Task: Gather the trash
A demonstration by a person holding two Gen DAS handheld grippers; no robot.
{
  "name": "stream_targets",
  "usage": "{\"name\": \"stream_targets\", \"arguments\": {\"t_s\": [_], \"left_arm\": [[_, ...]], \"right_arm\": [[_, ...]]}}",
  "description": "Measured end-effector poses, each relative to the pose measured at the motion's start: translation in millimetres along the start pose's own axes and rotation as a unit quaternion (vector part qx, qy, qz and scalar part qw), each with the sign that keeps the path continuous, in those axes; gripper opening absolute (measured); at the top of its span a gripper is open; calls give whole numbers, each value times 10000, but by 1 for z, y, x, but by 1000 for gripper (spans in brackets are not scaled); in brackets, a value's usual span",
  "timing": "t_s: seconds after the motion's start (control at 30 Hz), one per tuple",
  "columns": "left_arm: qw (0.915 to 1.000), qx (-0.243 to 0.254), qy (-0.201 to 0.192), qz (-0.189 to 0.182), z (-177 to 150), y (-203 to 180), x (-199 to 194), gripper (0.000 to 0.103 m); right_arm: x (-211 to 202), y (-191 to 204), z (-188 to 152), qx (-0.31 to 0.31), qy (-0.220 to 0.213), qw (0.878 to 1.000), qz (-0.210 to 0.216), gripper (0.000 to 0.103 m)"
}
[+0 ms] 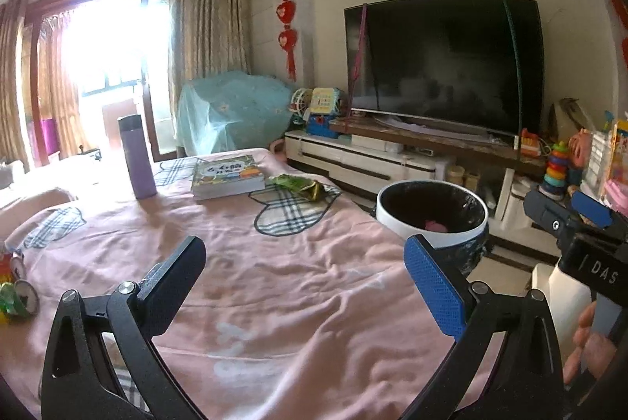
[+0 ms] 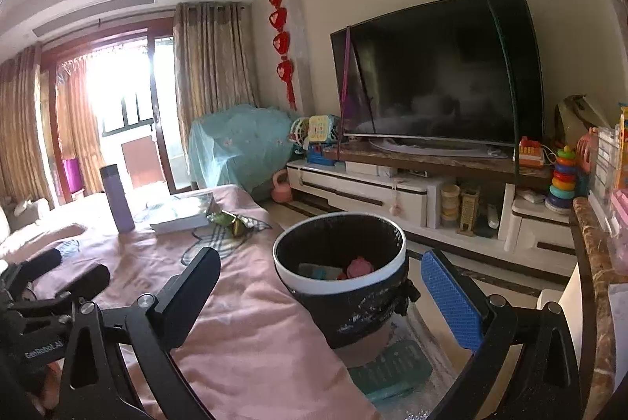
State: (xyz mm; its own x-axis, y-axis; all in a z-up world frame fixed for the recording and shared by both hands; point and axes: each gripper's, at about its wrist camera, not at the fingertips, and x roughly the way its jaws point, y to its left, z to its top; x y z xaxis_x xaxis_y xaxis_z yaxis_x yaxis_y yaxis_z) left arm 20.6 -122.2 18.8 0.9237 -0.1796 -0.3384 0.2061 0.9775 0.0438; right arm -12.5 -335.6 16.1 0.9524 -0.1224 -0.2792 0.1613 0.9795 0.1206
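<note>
A crumpled green wrapper (image 1: 302,185) lies on the pink cloth at the table's far edge, beside a book; it also shows in the right wrist view (image 2: 229,221). A white-rimmed trash bin with a black liner (image 1: 431,220) stands off the table's right edge, with pink and pale items inside (image 2: 339,255). My left gripper (image 1: 310,282) is open and empty above the pink cloth. My right gripper (image 2: 325,298) is open and empty, near the bin.
A purple bottle (image 1: 135,157) and a book (image 1: 227,176) stand on the table's far side. Colourful items (image 1: 15,286) sit at the left edge. A TV (image 1: 447,63) on a cabinet fills the right. A teal object (image 2: 392,369) lies on the floor below the bin.
</note>
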Motion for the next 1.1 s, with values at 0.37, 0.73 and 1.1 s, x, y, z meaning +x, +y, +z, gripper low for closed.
{"name": "stream_targets", "arguments": {"t_s": [0.37,0.73,1.1], "left_arm": [[9998,-67,18,175,-6,5,0,103],[9998,-51,12,205,-7,4,0,103],[9997,-41,11,257,-7,3,0,103]], "right_arm": [[0,14,-10,-272,46,9995,-135,103],[1,13,-12,-265,44,9994,-211,103],[-1,13,-13,-264,23,9995,-167,103]]}}
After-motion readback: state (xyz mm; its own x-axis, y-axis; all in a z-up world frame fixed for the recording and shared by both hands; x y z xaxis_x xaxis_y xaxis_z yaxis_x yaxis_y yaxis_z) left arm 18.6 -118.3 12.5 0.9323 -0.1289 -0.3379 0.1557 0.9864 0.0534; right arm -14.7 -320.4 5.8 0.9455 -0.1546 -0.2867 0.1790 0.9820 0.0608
